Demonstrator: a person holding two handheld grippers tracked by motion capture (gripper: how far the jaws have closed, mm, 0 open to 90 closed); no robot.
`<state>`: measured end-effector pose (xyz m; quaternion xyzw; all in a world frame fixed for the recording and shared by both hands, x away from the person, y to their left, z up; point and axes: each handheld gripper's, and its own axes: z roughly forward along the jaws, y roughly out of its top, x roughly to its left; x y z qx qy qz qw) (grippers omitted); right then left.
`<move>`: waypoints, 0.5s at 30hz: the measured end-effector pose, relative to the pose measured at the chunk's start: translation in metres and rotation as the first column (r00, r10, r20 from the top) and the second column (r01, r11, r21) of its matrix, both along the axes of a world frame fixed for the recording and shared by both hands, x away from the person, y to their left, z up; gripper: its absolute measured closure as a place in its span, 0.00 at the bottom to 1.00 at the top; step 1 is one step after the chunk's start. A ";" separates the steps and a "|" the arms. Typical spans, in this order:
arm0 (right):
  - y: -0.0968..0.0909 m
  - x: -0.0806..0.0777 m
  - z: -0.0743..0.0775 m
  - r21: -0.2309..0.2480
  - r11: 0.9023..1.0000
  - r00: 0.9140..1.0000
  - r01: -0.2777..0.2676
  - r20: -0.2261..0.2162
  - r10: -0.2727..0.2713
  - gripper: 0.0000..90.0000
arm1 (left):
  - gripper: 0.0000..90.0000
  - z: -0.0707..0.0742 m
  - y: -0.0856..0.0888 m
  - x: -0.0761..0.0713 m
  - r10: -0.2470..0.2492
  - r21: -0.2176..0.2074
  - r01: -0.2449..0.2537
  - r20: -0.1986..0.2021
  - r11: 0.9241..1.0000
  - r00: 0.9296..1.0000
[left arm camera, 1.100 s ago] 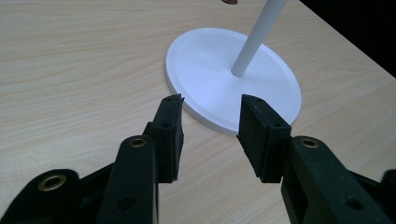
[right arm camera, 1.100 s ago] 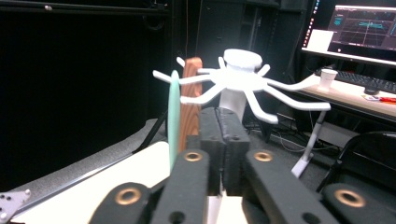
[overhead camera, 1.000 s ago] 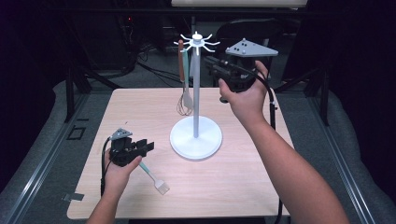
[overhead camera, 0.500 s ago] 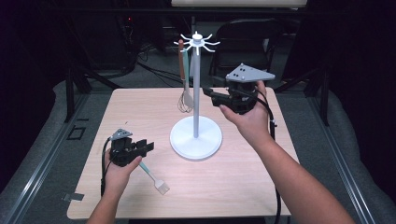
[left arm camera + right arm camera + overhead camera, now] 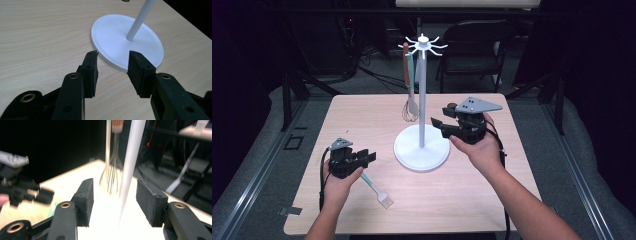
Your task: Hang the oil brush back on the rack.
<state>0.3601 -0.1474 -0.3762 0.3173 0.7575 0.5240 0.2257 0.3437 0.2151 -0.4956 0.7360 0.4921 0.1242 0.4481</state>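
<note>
A white utensil stand (image 5: 422,100) rises from a round base (image 5: 421,150) at the table's middle. From its top hooks hangs a wire whisk (image 5: 411,107) with a brown handle, and a pale teal handle (image 5: 412,65) hangs beside it. My right gripper (image 5: 439,127) hovers just right of the pole and points left. Its jaws have just been opening and hold nothing; the pole (image 5: 130,165) and whisk (image 5: 112,177) stand beyond them. My left gripper (image 5: 367,157) sits open and empty at the front left, facing the base (image 5: 125,42). A small teal-handled spatula (image 5: 377,190) lies beside it.
The light wooden table (image 5: 492,200) has bare room at the front right and back left. Behind it are a dark chair (image 5: 477,45), cables and metal frames on a grey floor.
The right gripper has come down from near the stand's hooks to beside the lower pole, and its jaws have spread apart. The left hand and the spatula have stayed put.
</note>
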 end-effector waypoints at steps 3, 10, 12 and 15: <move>-0.001 -0.003 -0.015 -0.016 0.999 0.999 -0.028 -0.033 0.027 0.56 | 0.66 -0.001 0.000 0.000 -0.001 0.000 0.001 -0.003 1.000 1.000; -0.001 -0.010 -0.050 -0.021 0.999 0.996 -0.043 -0.080 0.041 0.53 | 0.66 -0.002 0.000 0.001 0.003 -0.001 -0.003 -0.005 1.000 1.000; -0.001 -0.011 -0.058 -0.026 0.999 0.995 -0.041 -0.087 0.038 0.51 | 0.66 -0.003 0.000 0.001 0.005 -0.001 -0.005 -0.005 1.000 1.000; 0.001 -0.011 -0.073 -0.049 0.998 0.993 -0.051 -0.113 0.045 0.53 | 0.66 -0.004 0.000 0.001 0.005 0.004 -0.005 -0.007 1.000 1.000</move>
